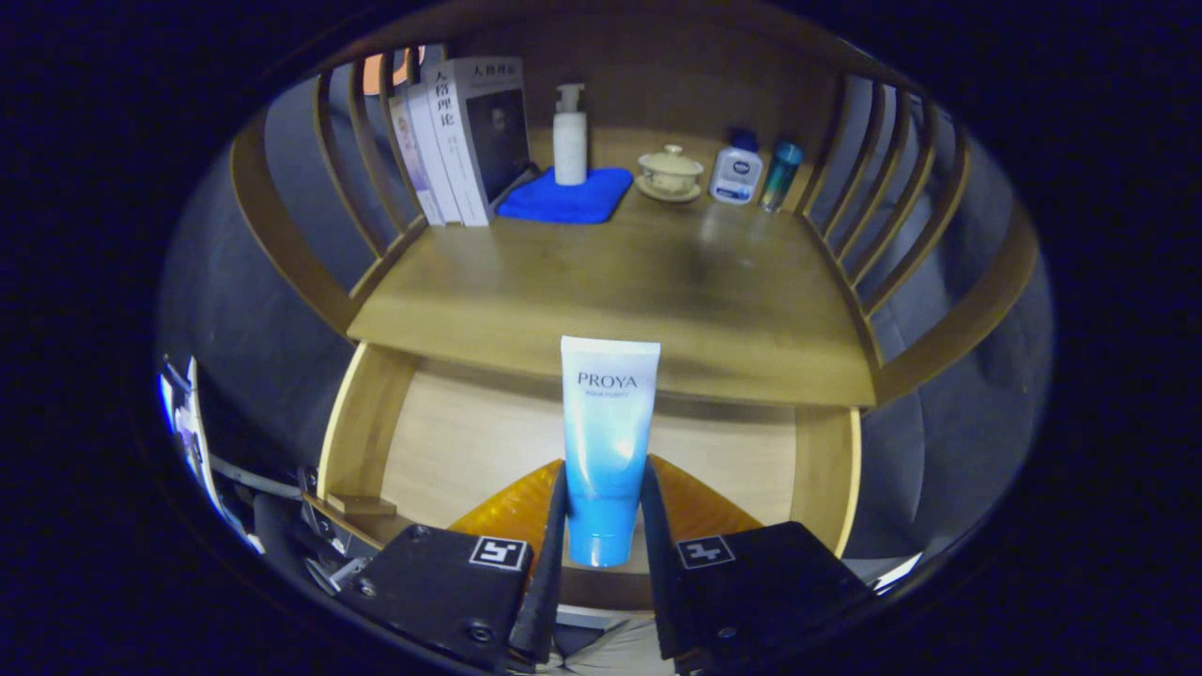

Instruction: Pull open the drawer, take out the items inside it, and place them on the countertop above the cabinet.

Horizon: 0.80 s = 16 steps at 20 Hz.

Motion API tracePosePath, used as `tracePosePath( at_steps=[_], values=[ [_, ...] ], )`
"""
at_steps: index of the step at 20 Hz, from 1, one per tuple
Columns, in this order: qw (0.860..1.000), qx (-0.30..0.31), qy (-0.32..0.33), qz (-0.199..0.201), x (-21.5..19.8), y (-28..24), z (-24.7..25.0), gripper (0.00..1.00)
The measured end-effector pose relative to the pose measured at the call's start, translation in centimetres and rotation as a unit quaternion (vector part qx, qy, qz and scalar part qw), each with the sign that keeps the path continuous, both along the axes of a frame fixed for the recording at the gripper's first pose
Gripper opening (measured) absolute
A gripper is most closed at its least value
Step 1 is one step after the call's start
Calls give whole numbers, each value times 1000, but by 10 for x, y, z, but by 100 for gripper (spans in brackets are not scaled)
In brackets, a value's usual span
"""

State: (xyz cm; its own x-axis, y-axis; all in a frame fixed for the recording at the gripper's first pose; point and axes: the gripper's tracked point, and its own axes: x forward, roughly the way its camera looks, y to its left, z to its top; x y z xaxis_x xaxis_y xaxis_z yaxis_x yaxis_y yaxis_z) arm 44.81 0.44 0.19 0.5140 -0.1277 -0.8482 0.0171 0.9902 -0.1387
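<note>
The gripper (pixel 604 526) is clamped on a blue facial cleanser tube (pixel 606 451), lifted over the open drawer (pixel 357 422); the countertop (pixel 639 300) at twelve o'clock awaits it.

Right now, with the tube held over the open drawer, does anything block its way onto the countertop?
Nothing visible does. The gripper is shut on the blue tube, and the near countertop ahead is bare; the books, cloth and bottles stand at the back.
</note>
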Motion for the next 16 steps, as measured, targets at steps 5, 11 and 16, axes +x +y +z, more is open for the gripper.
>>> tracePosePath(
  at_steps=[5, 11, 16],
  values=[
    [999, -3, -39, -20, 39, -1, 25, 44],
    [997, -15, -54, -44, 85, -1, 19, 45],
    [997, -19, -58, -52, 113, 0, 9, 44]
  ],
)
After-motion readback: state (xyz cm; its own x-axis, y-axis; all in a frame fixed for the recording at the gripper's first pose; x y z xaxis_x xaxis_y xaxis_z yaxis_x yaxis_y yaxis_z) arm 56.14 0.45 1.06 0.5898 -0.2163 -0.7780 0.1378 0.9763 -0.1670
